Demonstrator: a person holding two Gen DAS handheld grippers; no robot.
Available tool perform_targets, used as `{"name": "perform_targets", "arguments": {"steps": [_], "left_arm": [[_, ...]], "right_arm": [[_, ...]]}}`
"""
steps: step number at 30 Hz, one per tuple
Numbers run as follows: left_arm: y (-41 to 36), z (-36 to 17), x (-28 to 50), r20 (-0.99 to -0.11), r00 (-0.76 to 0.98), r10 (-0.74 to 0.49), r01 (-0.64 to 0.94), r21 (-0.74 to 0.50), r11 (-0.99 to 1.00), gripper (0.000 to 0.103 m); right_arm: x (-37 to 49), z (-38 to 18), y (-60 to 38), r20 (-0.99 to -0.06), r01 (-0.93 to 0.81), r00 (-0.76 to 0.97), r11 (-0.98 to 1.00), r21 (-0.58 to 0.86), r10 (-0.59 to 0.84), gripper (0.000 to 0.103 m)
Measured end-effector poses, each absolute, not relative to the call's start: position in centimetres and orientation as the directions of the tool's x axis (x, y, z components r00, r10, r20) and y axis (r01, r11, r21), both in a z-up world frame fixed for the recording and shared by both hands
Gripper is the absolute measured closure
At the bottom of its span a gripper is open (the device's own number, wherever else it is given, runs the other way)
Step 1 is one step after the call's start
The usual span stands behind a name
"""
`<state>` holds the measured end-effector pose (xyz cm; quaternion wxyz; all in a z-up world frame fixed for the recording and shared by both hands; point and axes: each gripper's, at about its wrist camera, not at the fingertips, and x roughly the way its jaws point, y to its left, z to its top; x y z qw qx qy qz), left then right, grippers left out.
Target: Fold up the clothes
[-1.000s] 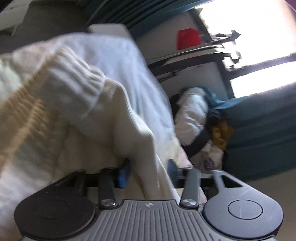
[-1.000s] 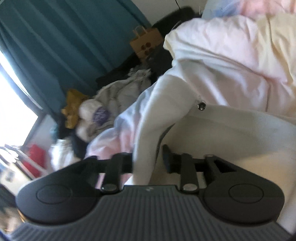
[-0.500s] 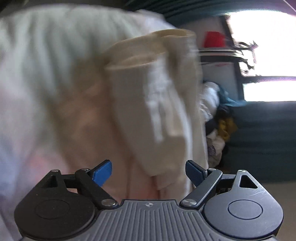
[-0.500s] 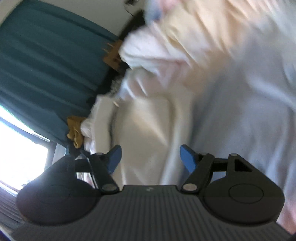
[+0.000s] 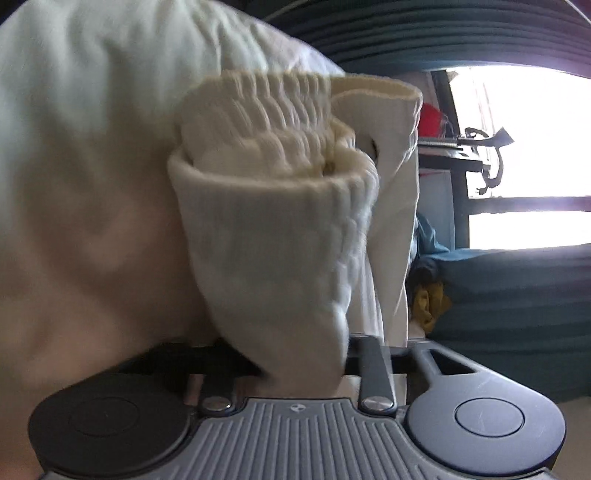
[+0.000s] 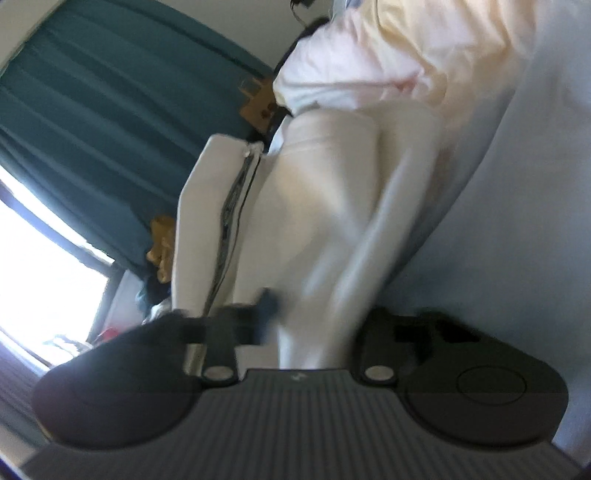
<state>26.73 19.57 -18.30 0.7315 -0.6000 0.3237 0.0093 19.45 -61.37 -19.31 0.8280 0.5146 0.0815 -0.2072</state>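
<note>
Closed now on both sides, where half a second back the blue-tipped jaws stood spread with cloth hanging loose between them.

Left gripper point(image 5: 301, 363): jaws pressed together on the cream garment point(image 5: 280, 243), pinching a fold of its thick knit; blue pads hidden under the cloth. Straight ahead of the jaws, a ribbed cuff point(image 5: 258, 110) turned back on itself, bunched above the pinched fold. Left of the jaws and above, pale bedding point(image 5: 85, 166), filling that whole side. Right of the jaws and well beyond, a bright window point(image 5: 524, 155), teal curtain point(image 5: 424, 33) across the top, a dark rack point(image 5: 458, 151) with something red point(image 5: 430, 122) on it, and a yellow rag point(image 5: 428, 299) low in a heap.

Right gripper point(image 6: 299, 325): heavily blurred, jaws drawn close on the same cream garment point(image 6: 325, 221), smooth side here, running up and away from the pinch. Just left of the jaws, a zipper point(image 6: 229, 206) along the garment's edge, seen only in this view. Ahead and up, rumpled white and pale yellow bedding point(image 6: 406, 51); right of the jaws, plain pale sheet point(image 6: 517, 221). Far left, teal curtain point(image 6: 92, 110), window point(image 6: 37, 277), a brown paper bag point(image 6: 258, 107), the yellow rag point(image 6: 162, 247) again.

Ribbed cuff shown only by the left camera; zipper and paper bag only by the right.
</note>
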Motion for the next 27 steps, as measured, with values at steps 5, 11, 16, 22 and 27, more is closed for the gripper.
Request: {"name": "perform_targets", "arguments": {"steps": [5, 11, 16, 22, 27], "left_arm": [[19.3, -15.5, 26.5, -0.419, 0.852, -0.314, -0.323, -0.892, 0.315, 0.092], [20.6, -11.9, 23.8, -0.353, 0.897, -0.265, -0.257, -0.906, 0.338, 0.092], [26.2, -9.9, 18.9, -0.340, 0.903, -0.263, -0.239, -0.906, 0.350, 0.092], [29.7, -9.7, 14.3, -0.446, 0.856, -0.261, -0.311, -0.847, 0.431, 0.092], [30.4, -11.3, 11.9, -0.523, 0.812, -0.259, -0.339, -0.784, 0.521, 0.089]], "right_arm": [[18.2, -17.8, -60.6, -0.325, 0.429, 0.896, 0.403, 0.809, -0.301, 0.089], [15.3, -15.0, -59.0, -0.300, 0.411, 0.905, 0.437, 0.800, -0.303, 0.090], [10.9, -14.2, -57.8, -0.348, 0.432, 0.896, 0.364, 0.825, -0.275, 0.090], [7.1, -15.4, -57.0, -0.457, 0.501, 0.863, 0.240, 0.831, -0.217, 0.090], [5.4, -17.7, -57.0, -0.560, 0.577, 0.816, 0.139, 0.805, -0.142, 0.088]]}}
